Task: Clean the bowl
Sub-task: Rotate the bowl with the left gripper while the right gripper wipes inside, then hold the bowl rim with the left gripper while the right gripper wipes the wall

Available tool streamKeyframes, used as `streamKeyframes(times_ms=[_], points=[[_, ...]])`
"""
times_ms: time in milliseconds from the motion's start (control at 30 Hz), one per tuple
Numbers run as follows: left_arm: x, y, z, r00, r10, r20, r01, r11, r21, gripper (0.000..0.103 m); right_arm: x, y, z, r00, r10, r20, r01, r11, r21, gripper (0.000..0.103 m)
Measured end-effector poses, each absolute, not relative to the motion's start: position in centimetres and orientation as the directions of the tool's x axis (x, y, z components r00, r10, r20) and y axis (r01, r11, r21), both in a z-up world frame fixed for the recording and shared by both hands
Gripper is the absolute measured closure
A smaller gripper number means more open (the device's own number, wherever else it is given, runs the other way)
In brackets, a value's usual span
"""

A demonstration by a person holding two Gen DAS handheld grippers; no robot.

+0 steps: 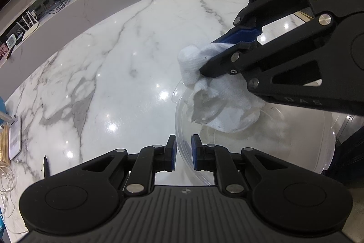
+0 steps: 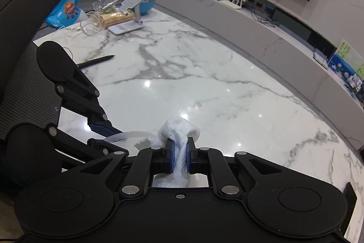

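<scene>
White marble table (image 1: pixel 118 56) filling most of both views. Clear bowl (image 1: pixel 295 152) at lower right of left wrist view, its near rim pinched between left gripper (image 1: pixel 183 153) pads. White cloth (image 1: pixel 218 104) bunched over bowl's far edge, clamped tight in right gripper (image 2: pixel 179 159). Black pen (image 2: pixel 96 62) at left in right wrist view.

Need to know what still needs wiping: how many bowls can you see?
2. A clear bowl at the table's near edge, rim between the left hand-held gripper's pads; a blue bowl at the far end behind the phone stand. Others may be hidden.
</scene>
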State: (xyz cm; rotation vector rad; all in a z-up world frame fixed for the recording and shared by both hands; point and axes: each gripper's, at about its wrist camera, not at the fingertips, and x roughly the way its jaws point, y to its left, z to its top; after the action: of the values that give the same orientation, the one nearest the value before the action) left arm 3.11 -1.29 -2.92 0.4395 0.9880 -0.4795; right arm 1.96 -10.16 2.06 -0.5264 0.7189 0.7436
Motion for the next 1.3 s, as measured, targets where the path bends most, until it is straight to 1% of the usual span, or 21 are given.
streamKeyframes(times_ms=[267, 433, 900, 1300], points=[[3.7, -1.0, -2.8, 0.455, -0.194, -0.869, 0.536, 0.839, 0.093, 0.093, 1.8, -10.5, 2.0, 0.533, 0.381, -0.755, -0.746, 0.633, -0.207, 0.095], [4.3, -0.6, -2.7, 0.449, -0.205, -0.870, 0.514, 0.855, 0.064, 0.094, 1.5, -11.5, 2.1, 0.543, 0.330, -0.772, -0.726, 0.647, -0.234, 0.095], [4.8, -0.9, -2.8, 0.459, -0.193, -0.867, 0.520, 0.849, 0.087, 0.093, -0.3, -13.9, 2.7, 0.490, 0.248, -0.836, -0.751, 0.607, -0.261, 0.095], [4.8, -1.0, -2.8, 0.463, -0.190, -0.866, 0.522, 0.848, 0.093, 0.093, -2.0, -13.2, 2.5, 0.387, 0.276, -0.880, -0.832, 0.515, -0.204, 0.095]])
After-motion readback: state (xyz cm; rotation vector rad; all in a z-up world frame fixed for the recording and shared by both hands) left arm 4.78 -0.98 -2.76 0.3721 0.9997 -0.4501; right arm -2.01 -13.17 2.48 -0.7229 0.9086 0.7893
